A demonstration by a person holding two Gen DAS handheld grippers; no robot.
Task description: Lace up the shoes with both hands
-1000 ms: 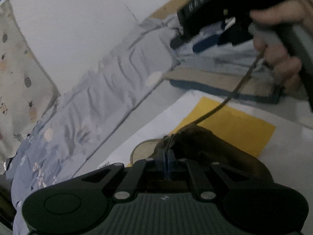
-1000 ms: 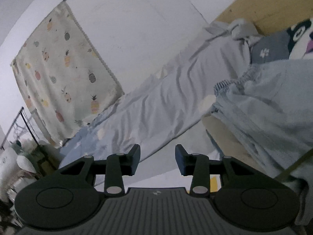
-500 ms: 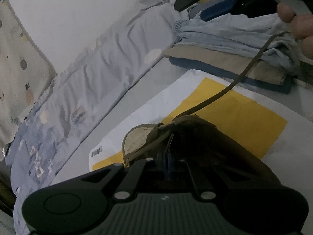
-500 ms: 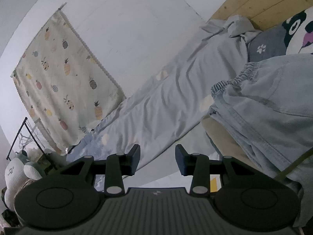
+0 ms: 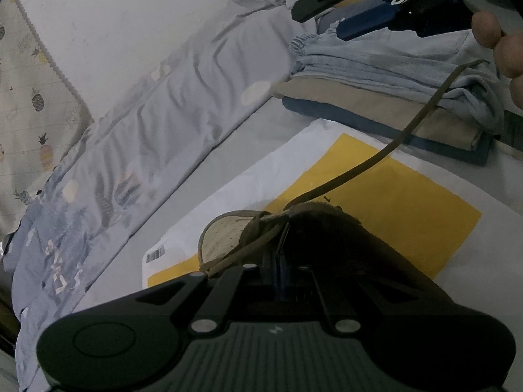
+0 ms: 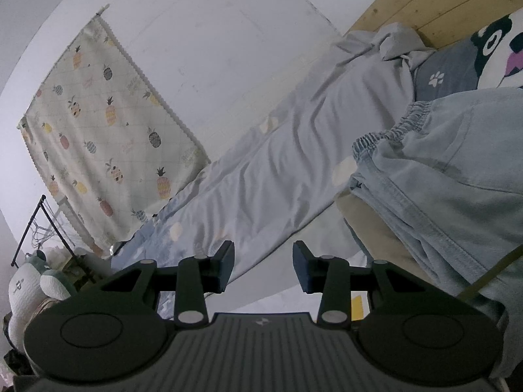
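Brown suede fills the foreground of the left wrist view: the shoe (image 5: pixel 330 238) sits right at the tips of the left gripper (image 5: pixel 278 254), whose jaws are clenched together at the shoe's collar, apparently pinching the lace there, though the dark makes the contact hard to read. Just left of the tips the pale insole shows through the shoe's opening. Under the shoe lies a yellow sheet (image 5: pixel 402 202) on a white mailer bag (image 5: pixel 261 183), its barcode label off to the lower left. From the shoe's top the olive lace (image 5: pixel 405 130) runs taut, up and away to the right, toward the person's hand (image 5: pixel 503 39) at the frame's upper right edge. That hand holds the right gripper (image 6: pixel 263 264); in its own view the jaws stand apart with nothing between the pads, and the lace passes outside them at the lower right. Beyond the mailer sits a stack of folded clothes (image 5: pixel 385 75), pale denim on top. Farther left stretches a rumpled grey-blue quilt (image 5: pixel 183 104), and past that a pineapple-print curtain (image 6: pixel 108 124) on the white wall.
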